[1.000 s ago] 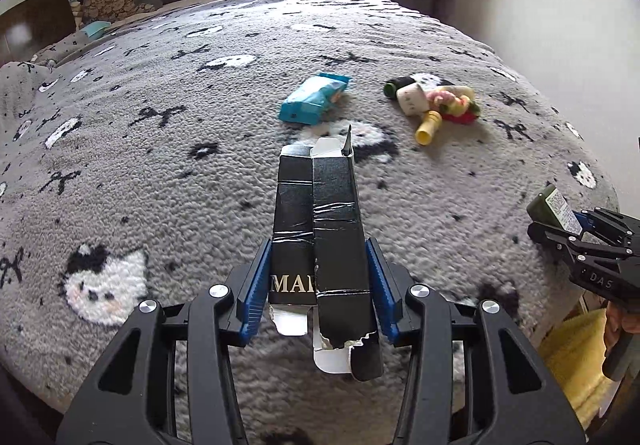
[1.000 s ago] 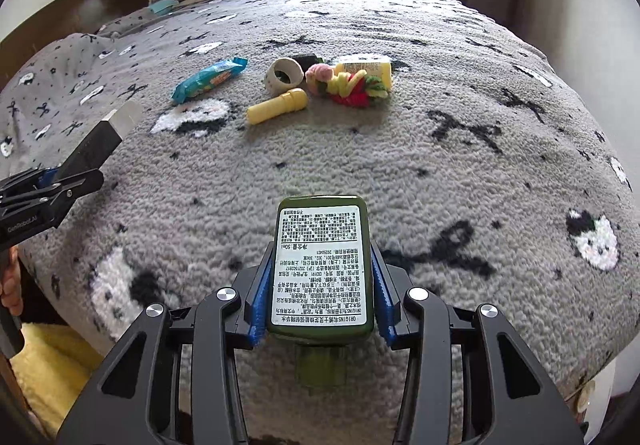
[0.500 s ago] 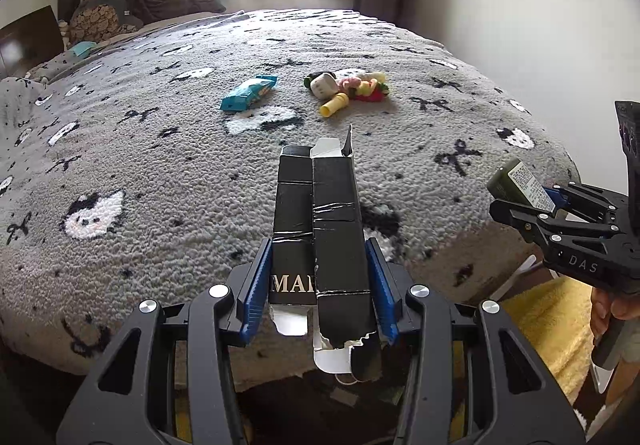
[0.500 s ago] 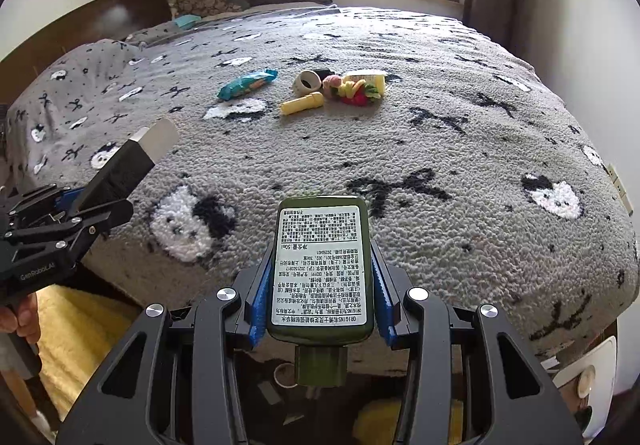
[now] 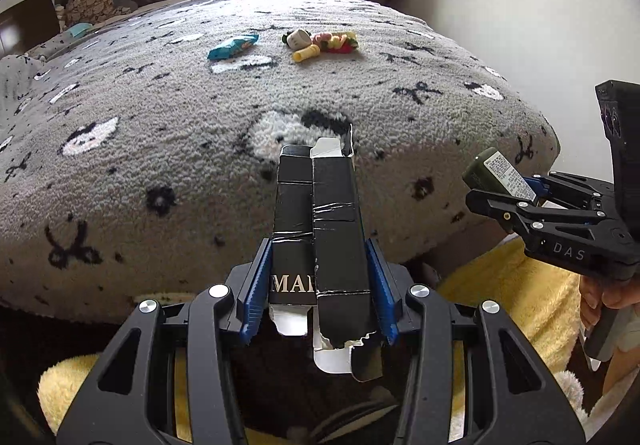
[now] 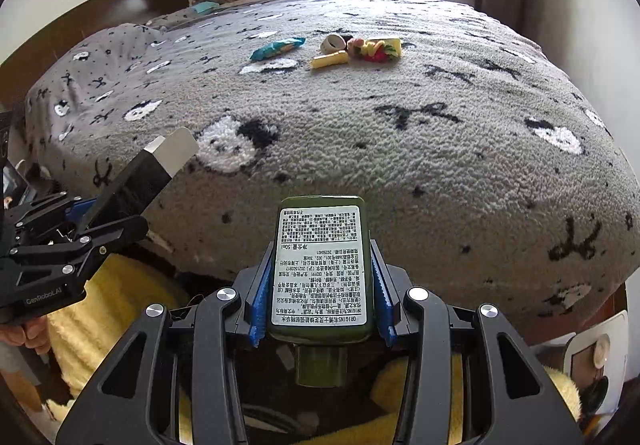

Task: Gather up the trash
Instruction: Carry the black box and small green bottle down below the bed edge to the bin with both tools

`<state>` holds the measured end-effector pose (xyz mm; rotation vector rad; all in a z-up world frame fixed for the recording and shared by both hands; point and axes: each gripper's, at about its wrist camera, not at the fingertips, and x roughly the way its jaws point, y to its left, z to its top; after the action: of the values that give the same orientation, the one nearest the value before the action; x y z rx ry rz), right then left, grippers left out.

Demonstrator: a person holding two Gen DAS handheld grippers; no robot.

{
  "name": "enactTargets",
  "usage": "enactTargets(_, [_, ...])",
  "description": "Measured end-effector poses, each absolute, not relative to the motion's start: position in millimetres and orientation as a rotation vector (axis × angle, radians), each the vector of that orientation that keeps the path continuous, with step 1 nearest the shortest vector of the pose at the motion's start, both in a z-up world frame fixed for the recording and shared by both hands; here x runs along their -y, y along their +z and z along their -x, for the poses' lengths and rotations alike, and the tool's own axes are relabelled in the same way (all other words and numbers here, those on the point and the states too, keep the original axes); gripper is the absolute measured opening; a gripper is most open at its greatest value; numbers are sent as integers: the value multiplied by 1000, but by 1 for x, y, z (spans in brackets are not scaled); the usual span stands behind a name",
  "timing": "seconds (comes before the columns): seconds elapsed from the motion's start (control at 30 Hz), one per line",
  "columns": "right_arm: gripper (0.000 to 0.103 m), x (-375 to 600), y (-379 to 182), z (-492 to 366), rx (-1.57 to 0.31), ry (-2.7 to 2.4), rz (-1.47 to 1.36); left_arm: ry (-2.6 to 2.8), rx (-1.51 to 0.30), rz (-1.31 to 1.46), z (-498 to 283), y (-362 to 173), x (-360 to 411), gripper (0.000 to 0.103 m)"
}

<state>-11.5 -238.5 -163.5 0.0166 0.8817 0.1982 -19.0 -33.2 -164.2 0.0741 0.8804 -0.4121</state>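
While both hands hang off the foot of the bed, I hold one piece of trash in each gripper.

My left gripper (image 5: 318,285) has its blue pads clenched on a flattened black carton (image 5: 320,221), torn white at the near end, lettered "MAR". My right gripper (image 6: 320,285) grasps a dark green bottle (image 6: 322,265), printed label up, cap toward me. Both are clear of the grey patterned blanket (image 6: 460,165), above a yellow fleece (image 5: 500,285). Far up the blanket lie a blue snack wrapper (image 5: 232,47), a yellow tube (image 5: 306,54), a white roll (image 5: 298,40) and a colourful cluster (image 5: 338,42), which I cannot identify.
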Motion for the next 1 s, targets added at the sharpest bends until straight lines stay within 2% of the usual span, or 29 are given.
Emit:
enactTargets(0.5, [43, 237, -236, 20, -1085, 215, -69, -428, -1140, -74, 37, -258, 38, 43])
enactTargets(1.0, [43, 236, -292, 9, -1240, 240, -122, -426, -1329, -80, 18, -323, 44, 43])
